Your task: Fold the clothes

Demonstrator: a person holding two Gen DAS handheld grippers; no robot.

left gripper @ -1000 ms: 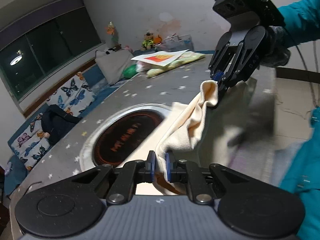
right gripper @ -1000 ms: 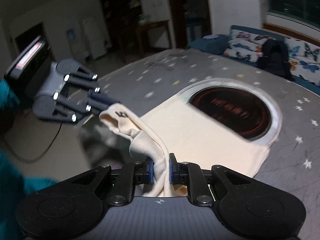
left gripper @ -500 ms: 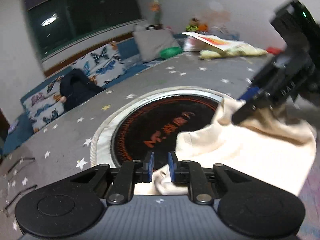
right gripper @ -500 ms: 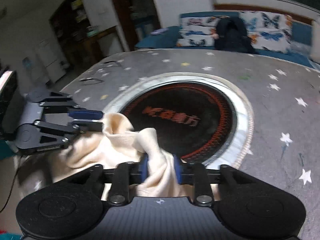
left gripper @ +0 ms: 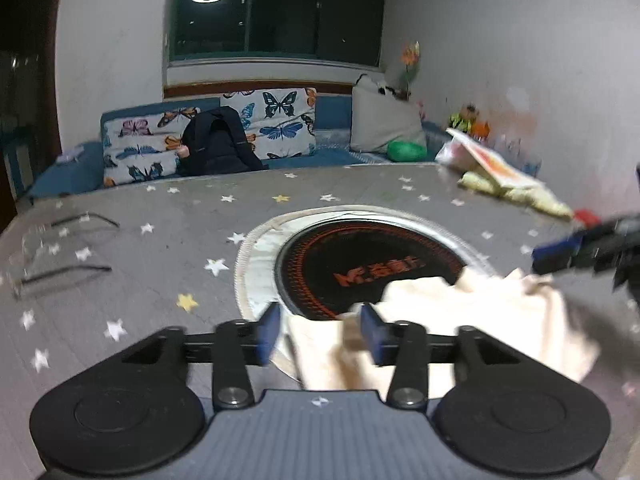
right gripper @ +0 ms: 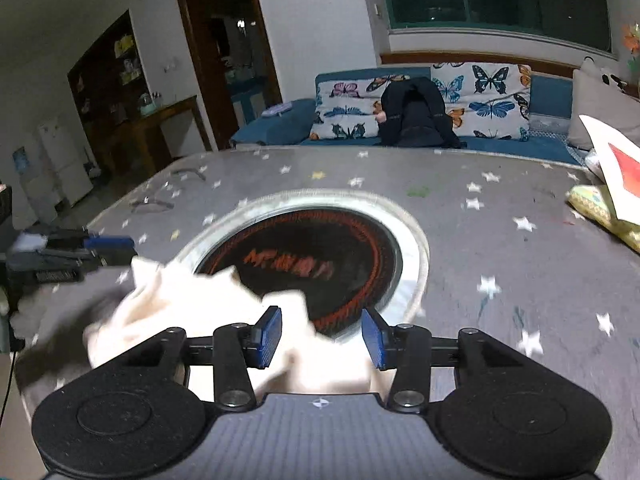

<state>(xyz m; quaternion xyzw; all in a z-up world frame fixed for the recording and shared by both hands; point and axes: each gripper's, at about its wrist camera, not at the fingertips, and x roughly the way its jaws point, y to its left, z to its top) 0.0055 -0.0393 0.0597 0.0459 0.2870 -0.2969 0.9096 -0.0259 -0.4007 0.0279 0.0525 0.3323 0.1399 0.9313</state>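
Both pairs of fingers stand spread wide with nothing pinched between them. Those of the left gripper (left gripper: 320,334) hover low over the near edge of the cream garment (left gripper: 472,320), whose crumpled folds lie under and just beyond the right-hand finger (left gripper: 374,336); its left-hand finger sits over bare cloth edge and the grey star-printed desk (left gripper: 152,264). Ahead of these fingers the garment partly covers a round black-and-orange disc (left gripper: 360,252) set in a pale ring. To their right, blurred, the right gripper (left gripper: 560,250) reaches in just above the garment's raised corner.

From the right wrist view, the right gripper (right gripper: 322,334) has its blue pads apart over the rumpled cream fabric (right gripper: 192,300), which spreads toward the left. Beyond its fingers lies the disc (right gripper: 316,260). Far off to the left, the left gripper (right gripper: 100,248) shows as a blur next to a peak of the cloth
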